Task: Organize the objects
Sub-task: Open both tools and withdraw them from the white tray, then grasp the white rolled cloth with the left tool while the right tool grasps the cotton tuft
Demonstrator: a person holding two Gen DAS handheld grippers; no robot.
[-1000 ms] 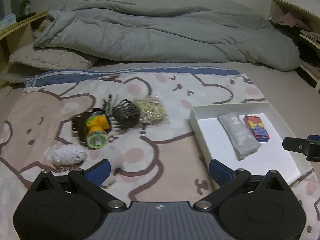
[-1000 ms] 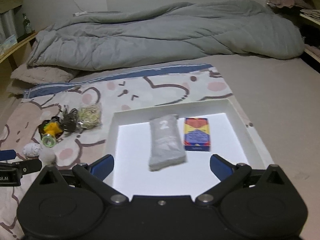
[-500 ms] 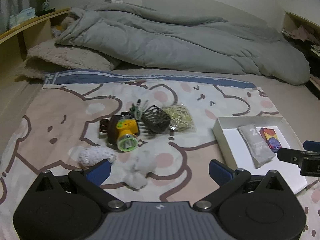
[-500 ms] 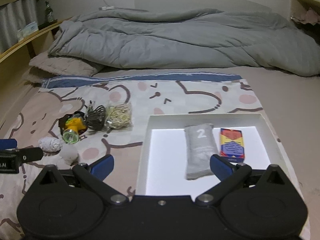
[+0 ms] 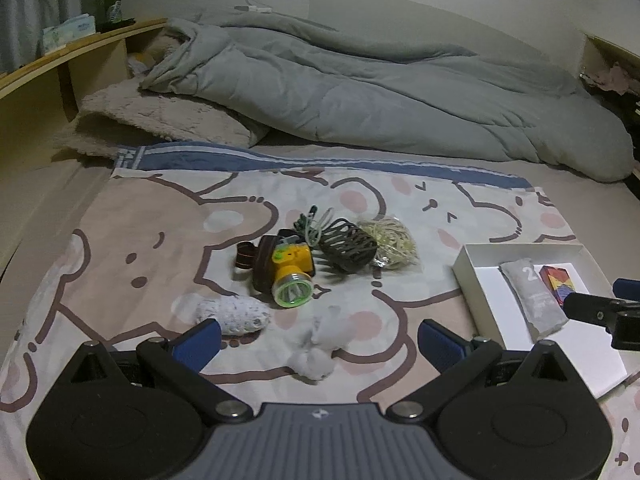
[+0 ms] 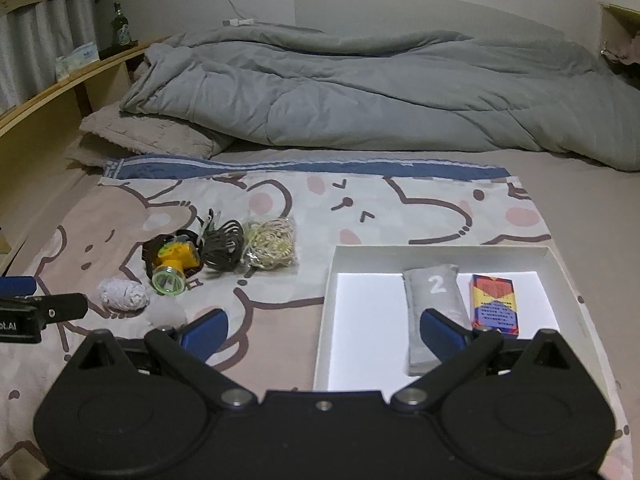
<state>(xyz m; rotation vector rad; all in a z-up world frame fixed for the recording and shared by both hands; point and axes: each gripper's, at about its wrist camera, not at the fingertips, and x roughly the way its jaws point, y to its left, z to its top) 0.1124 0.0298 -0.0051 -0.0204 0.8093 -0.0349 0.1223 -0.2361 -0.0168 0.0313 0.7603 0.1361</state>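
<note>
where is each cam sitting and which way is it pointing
Left wrist: on the left gripper, low over the bear-print blanket, facing the yellow headlamp; its blue-padded fingers show.
Right wrist: on the right gripper, facing the white shallow box; its own fingers show.
Shared: headlamp, box, grey quilt, each other's gripper.

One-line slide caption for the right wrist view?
Open right gripper hovers over a bed: grey pouch and colourful box lie in the white tray; headlamp and clutter lie outside it.
</note>
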